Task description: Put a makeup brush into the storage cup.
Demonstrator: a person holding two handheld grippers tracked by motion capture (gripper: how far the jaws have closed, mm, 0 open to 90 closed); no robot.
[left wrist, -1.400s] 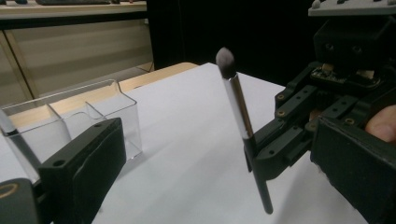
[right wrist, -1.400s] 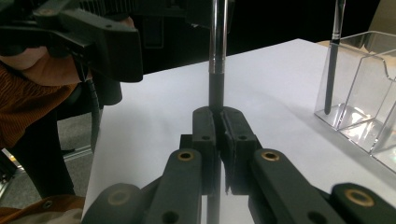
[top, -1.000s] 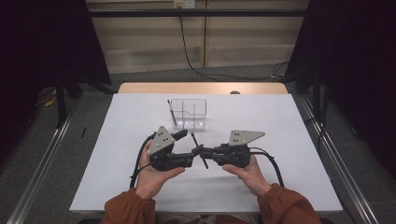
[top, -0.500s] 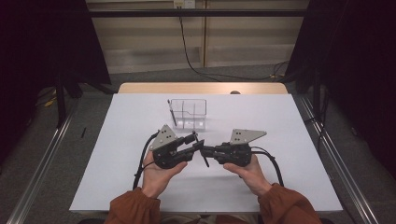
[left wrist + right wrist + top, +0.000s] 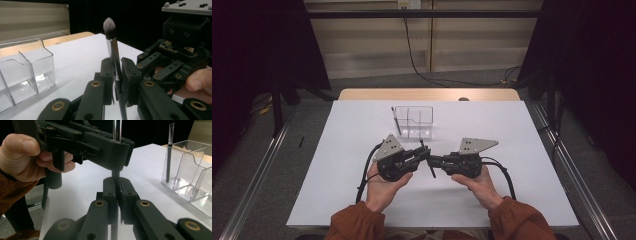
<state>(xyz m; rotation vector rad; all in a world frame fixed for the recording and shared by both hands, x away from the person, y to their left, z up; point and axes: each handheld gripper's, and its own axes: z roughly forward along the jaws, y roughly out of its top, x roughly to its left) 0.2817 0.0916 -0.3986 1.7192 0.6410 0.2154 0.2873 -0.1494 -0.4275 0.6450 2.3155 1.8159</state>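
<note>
A makeup brush (image 5: 113, 48) with a grey tuft, silver ferrule and dark handle stands upright between both grippers at mid-table. My left gripper (image 5: 117, 68) has just been closing and now presses on the brush at the base of the ferrule. My right gripper (image 5: 117, 183) is shut on the dark handle just below. In the high view the left gripper (image 5: 424, 154) and right gripper (image 5: 435, 161) meet tip to tip, with the brush (image 5: 432, 171) slanting between them.
A clear compartmented organiser (image 5: 418, 121) stands just beyond the grippers, with a thin dark brush (image 5: 396, 120) upright in its left end. In the right gripper view the organiser (image 5: 193, 172) is close on the right. The white table top (image 5: 332, 155) stretches out on both sides.
The left gripper's jaws, wide open a second ago, have closed onto the brush. Both hands stay where they were, and the right gripper keeps its grip.
</note>
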